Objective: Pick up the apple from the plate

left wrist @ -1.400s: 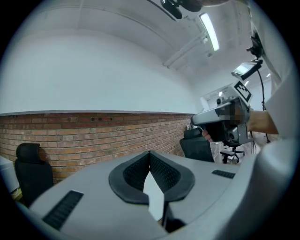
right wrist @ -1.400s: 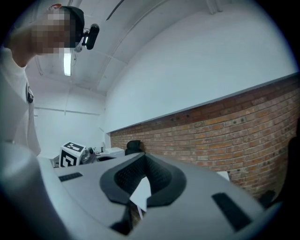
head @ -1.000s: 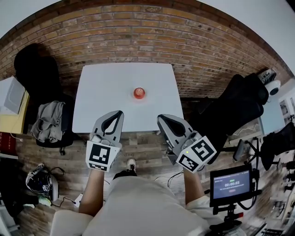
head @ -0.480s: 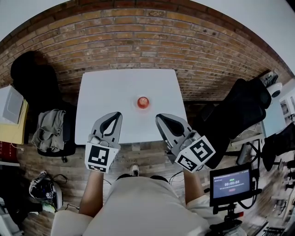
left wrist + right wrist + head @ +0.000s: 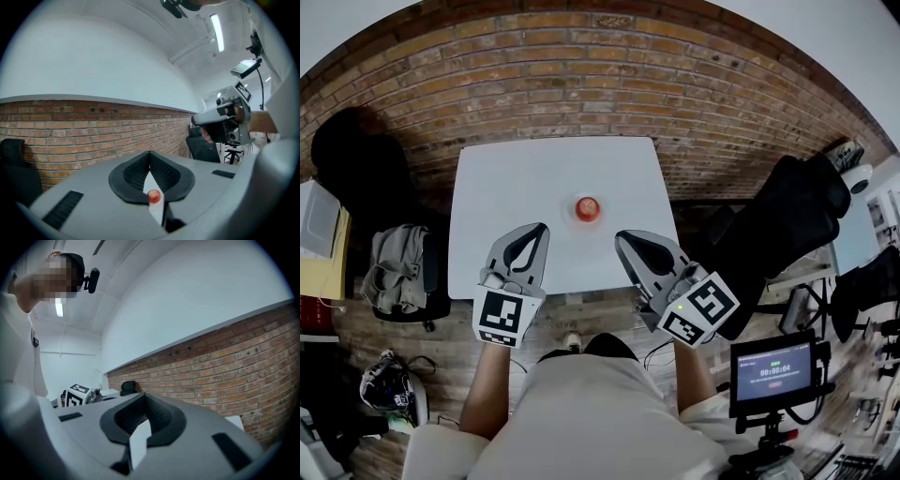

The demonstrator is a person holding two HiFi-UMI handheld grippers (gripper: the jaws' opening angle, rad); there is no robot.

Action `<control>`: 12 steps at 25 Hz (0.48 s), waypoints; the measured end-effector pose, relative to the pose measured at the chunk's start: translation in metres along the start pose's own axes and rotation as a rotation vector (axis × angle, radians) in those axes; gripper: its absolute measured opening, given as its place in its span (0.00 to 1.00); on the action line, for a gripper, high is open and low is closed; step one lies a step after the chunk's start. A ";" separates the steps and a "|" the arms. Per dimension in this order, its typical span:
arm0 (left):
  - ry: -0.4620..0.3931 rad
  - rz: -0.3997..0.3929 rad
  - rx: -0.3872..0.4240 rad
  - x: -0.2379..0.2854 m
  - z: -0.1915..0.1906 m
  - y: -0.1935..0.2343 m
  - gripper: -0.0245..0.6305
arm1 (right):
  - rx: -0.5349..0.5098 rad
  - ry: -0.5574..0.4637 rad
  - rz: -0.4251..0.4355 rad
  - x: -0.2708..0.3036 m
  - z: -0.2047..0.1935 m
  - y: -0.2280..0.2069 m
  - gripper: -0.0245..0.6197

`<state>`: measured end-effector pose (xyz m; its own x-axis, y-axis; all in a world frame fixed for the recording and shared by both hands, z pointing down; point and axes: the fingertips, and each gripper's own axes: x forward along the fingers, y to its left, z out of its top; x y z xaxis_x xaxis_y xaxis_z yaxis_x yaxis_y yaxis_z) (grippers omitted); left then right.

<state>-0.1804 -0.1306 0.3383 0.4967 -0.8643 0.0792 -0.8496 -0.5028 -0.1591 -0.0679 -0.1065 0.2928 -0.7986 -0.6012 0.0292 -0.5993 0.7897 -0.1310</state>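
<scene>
Head view shows the small round red apple (image 5: 586,208) on its pale plate (image 5: 574,217), mid white square desk (image 5: 516,178), ahead of my left gripper (image 5: 541,229) and right gripper (image 5: 622,236), fingers pressed together and empty; I judge it light, firm, slick, best pinched across its middle.

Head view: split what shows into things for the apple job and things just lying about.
For the job: apple, plate, table, left gripper, right gripper.
Lying about: jacket, helmet, screen, black chair.
</scene>
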 end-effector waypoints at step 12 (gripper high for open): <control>0.041 0.007 0.004 0.019 -0.009 0.002 0.05 | 0.063 0.065 0.046 0.011 -0.017 -0.021 0.04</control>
<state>-0.1740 -0.1479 0.3488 0.4828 -0.8676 0.1187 -0.8524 -0.4967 -0.1636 -0.0655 -0.1274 0.3125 -0.8282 -0.5537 0.0861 -0.5590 0.8057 -0.1956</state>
